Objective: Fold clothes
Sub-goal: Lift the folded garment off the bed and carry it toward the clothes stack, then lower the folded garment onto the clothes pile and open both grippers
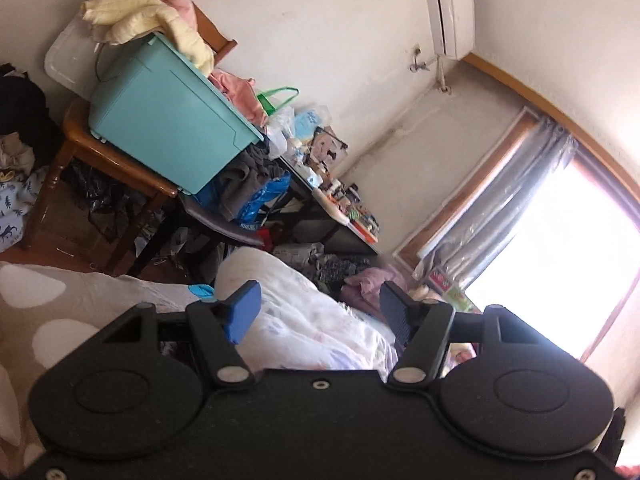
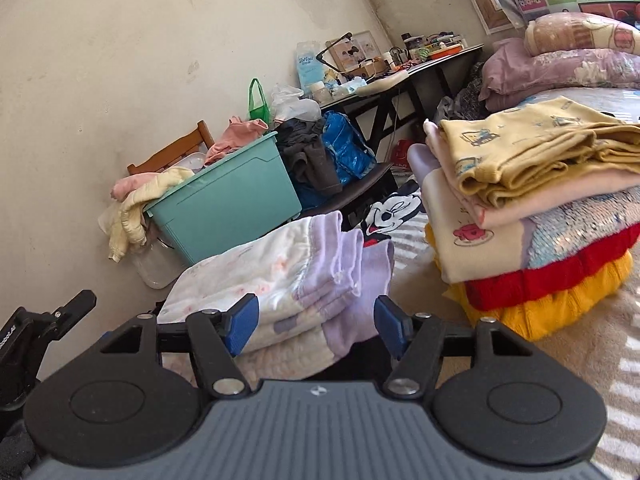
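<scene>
A folded white garment with lilac cuffs (image 2: 288,280) lies on the bed right in front of my right gripper (image 2: 316,322), whose blue pads stand wide apart on either side of it. The same garment shows in the left wrist view (image 1: 304,312) between the spread pads of my left gripper (image 1: 320,312), which is open and empty. A stack of folded clothes (image 2: 532,216) sits to the right, yellow on top, red and mustard below.
A teal bin (image 2: 228,208) heaped with clothes stands on a wooden chair (image 1: 100,168) by the wall. A cluttered dark desk (image 2: 420,64) is behind. Pillows (image 2: 568,64) lie at the bed's far right. The window (image 1: 560,248) is bright.
</scene>
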### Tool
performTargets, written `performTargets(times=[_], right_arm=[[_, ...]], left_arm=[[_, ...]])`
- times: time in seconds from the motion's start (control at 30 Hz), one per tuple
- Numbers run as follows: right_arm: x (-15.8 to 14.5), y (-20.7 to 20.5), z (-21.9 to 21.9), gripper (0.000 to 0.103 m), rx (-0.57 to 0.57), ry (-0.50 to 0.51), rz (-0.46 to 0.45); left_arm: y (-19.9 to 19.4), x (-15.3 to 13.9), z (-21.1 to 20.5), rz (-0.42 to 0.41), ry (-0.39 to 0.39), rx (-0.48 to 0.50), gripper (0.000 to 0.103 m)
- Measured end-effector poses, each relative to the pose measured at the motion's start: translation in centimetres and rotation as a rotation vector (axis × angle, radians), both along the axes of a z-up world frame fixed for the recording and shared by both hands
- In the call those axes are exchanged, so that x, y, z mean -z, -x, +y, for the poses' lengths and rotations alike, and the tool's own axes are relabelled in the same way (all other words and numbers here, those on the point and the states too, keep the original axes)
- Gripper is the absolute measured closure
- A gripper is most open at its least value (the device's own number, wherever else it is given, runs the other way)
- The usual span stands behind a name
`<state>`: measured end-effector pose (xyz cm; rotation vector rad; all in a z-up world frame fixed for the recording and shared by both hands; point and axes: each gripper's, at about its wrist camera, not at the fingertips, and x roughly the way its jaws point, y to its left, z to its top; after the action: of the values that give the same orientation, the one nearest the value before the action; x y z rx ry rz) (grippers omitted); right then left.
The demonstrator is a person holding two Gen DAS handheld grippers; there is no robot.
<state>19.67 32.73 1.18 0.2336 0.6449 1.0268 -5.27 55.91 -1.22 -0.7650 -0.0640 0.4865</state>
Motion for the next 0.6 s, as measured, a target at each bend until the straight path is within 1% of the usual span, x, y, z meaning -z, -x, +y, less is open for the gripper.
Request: performTargets(times=[0.03,0.1,0.13,0.17,0.2,0.27,0.3,0.33,0.37,0.47,0.5,0.6], right_arm=[[0.0,0.4,-0.5,0.034,0.004,0.004,-0.002],[-0.2,1.0,-1.9,0.03,0.015,0.018,0.007],[-0.3,1.2,-2.6,0.028,0.021,0.026,0.017],[-0.5,1.4,-3.3,0.023,0.032,0.039,0.026],[-0.8,1.6,-3.7,0.02,0.039,0.057,0.031],[-1.3,2.1,-4.5,0.017,0.05,0.089,0.035],[-1.7,2.4,-4.9,0.012,0.052,0.102,0.031],[-2.0,2.9,-5.3,0.01,0.056,0.118,0.024],[-2.3,3.3,-5.8,0.006,0.065,0.14,0.016],[-3.2,4.6,-7.3,0.003,0.071,0.185,-0.012],[-3.3,5.0,-7.9,0.0,0.077,0.193,-0.013],[-3.7,6.1,-9.3,0.0,0.08,0.21,0.002]], left_arm=[[-0.6,-0.4,-0.4,0.044,-0.016,0.015,0.031],[-1.7,-1.1,-1.5,0.14,-0.052,0.018,0.03],[-2.1,-1.4,-2.2,0.181,-0.077,0.011,0.027],[-2.5,-1.6,-2.7,0.222,-0.1,0.008,0.025],[-2.7,-2.0,-3.2,0.253,-0.115,0.01,0.022],[-3.1,-2.6,-4.2,0.315,-0.146,0.012,0.016],[-3.3,-2.9,-5.0,0.352,-0.165,-0.003,0.01],[-3.5,-2.8,-5.7,0.38,-0.182,-0.012,0.009],[-3.4,-3.0,-6.3,0.394,-0.188,-0.011,0.009],[-3.2,-3.3,-8.4,0.439,-0.209,-0.006,0.009],[-2.9,-3.4,-9.1,0.458,-0.214,-0.009,0.009],[-2.0,-3.8,-11.4,0.499,-0.215,-0.046,0.006]])
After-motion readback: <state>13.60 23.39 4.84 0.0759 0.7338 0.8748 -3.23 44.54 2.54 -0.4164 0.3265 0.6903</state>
